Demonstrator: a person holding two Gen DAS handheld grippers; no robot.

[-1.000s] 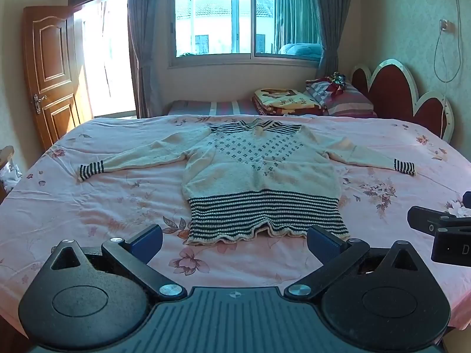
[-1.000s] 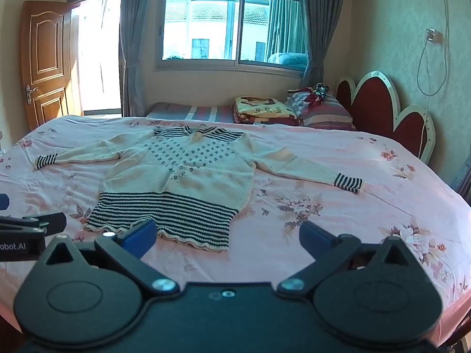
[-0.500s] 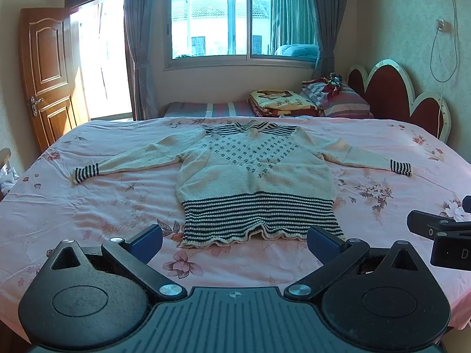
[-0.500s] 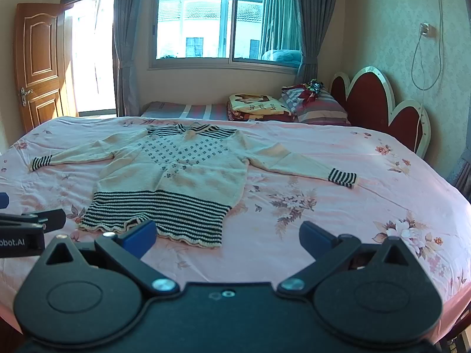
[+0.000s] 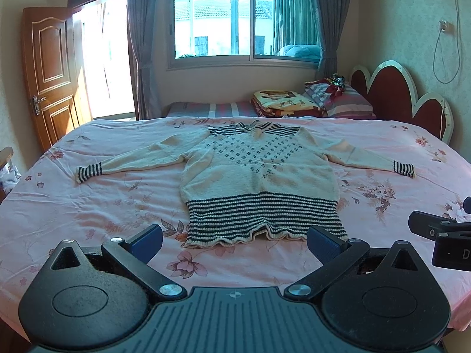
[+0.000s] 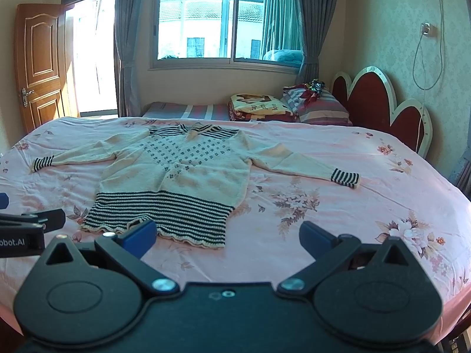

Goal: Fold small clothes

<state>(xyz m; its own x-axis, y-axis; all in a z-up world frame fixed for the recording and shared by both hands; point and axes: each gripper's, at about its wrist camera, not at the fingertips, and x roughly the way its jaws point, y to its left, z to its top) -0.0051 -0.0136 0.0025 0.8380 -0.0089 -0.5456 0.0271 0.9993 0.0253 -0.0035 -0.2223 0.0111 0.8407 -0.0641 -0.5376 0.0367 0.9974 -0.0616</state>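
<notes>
Both grippers, the left gripper [image 5: 235,240] and right gripper [image 6: 227,234], hover with jaws apart at the bed's [image 5: 88,206] near edge, where the sweater [image 5: 259,176] lies flat, sleeves spread, ready for folding.

left gripper [image 5: 235,239]: black body, blue pads, silver screws | right gripper [image 6: 228,235]: same, white "obot.AI" lettering
</notes>
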